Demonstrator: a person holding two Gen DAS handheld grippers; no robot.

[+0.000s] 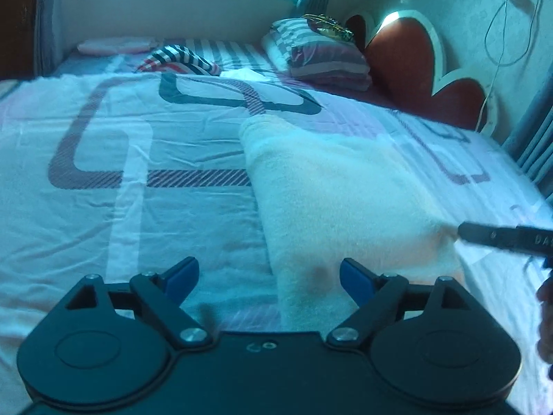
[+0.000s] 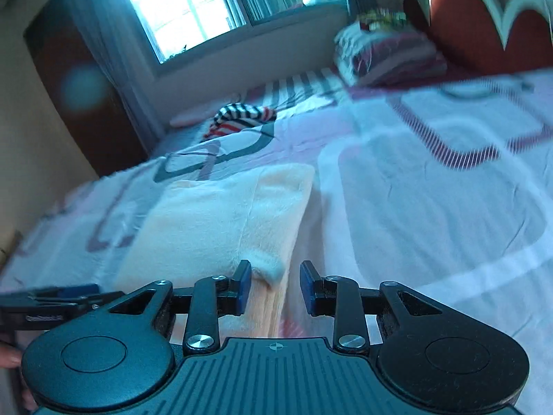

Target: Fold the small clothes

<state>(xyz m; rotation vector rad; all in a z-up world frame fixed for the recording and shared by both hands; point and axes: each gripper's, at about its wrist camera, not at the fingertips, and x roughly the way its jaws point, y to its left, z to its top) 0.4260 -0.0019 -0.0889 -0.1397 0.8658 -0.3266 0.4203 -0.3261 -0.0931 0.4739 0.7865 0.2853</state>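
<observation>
Very little here can be read. On the black arm of the right gripper, reaching in from the right of the left gripper's fingers, pale letters begin "DA" and run out of frame. The left gripper, seen left of the right gripper's fingers, carries a small pale label too blurred to read.
</observation>
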